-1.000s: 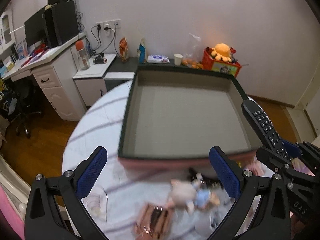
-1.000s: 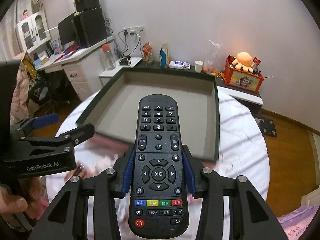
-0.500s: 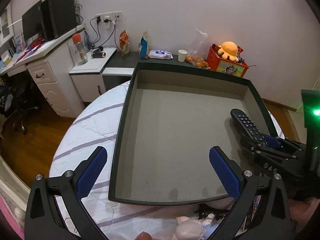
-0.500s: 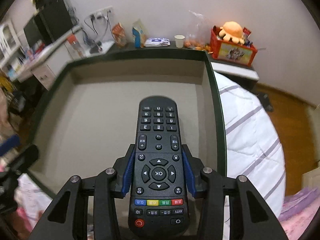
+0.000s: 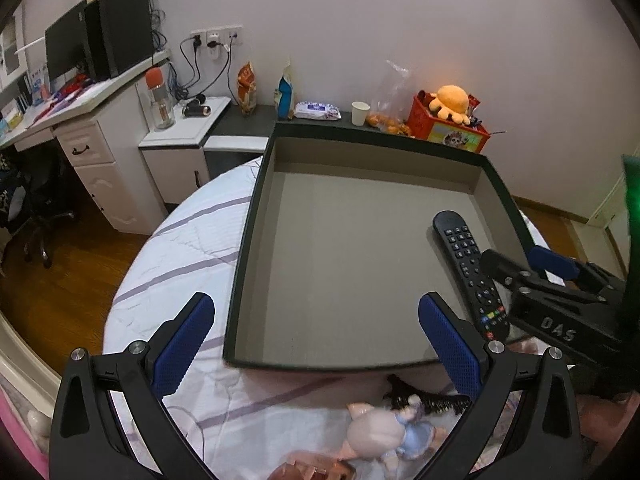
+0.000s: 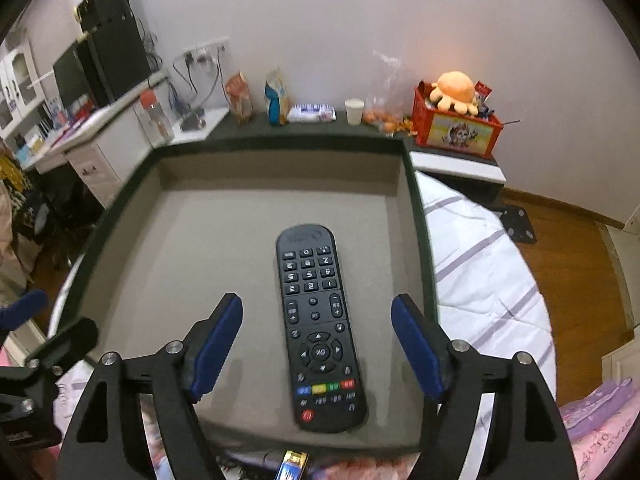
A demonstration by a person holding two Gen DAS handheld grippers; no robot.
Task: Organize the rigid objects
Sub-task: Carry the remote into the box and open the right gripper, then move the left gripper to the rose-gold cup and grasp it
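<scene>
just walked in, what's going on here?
A person with a handheld gripper in each hand is sorting items into a grey tray on the table. The right gripper is opening, and the black remote lies flat on the tray floor between its fingers, untouched. The left gripper is open and empty; a pig figurine waits outside the tray.

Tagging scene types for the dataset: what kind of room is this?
Likely a bedroom or home study: a white desk with a monitor, a plush toy in a red crate, and a striped quilt under the tray.
</scene>
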